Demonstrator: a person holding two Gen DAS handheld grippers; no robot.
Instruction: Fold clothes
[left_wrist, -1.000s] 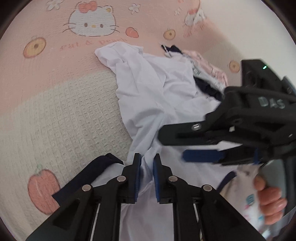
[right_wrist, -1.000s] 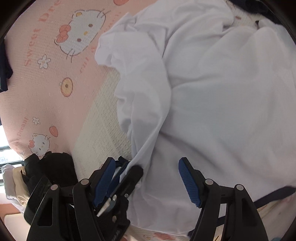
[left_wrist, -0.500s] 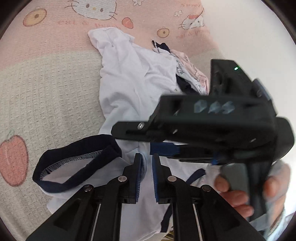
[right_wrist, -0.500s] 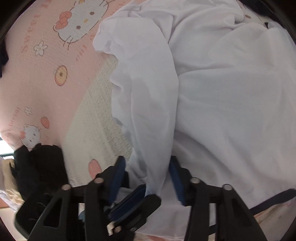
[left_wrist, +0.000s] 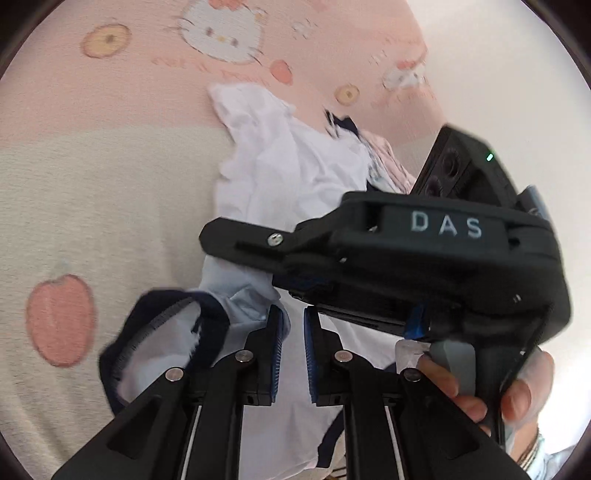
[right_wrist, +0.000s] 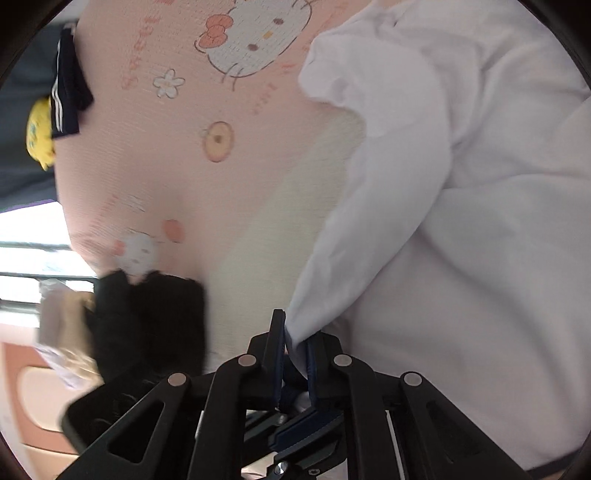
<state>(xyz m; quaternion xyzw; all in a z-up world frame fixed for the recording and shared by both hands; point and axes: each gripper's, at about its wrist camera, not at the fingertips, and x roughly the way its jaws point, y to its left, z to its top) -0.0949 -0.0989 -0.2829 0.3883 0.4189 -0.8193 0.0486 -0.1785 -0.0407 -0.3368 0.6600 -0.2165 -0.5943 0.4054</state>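
R gripper (right_wrist: 293, 354): jaws have just been closing and now pinch a fold of the white shirt (right_wrist: 461, 258), cloth edge sticking up between the blue pads. From that pinch the fabric runs up and away as a taut ridge, then spreads out to the right of the fingers into the main body of the garment, which lies rumpled on the pink cartoon-cat blanket (right_wrist: 177, 155). Probably held at an edge/hem so the shirt can be drawn out flat before folding.

L gripper (left_wrist: 293, 354): pads nearly together, white cloth between them, so it reads as clamped on the same shirt, w/ the navy-trimmed neckline (left_wrist: 162, 332) just left of the fingers. Two grips close together look like a start for spreading the hem apart; my guess only.

Right of and above the L fingers, the R gripper's black body crosses the view, a person's hand (left_wrist: 491, 384) wrapped round its handle.

Hard to make out: both views are motion-blurred. The R tool hides much of the shirt in the left wrist view, incl. whatever pink-patterned garment (left_wrist: 388, 162) lies beyond it. Left of the R fingers a black item (right_wrist: 147, 325) is smeared, unidentifiable; farther out a dark striped garment (right_wrist: 68, 99) and sth yellow are cut off at the rim.
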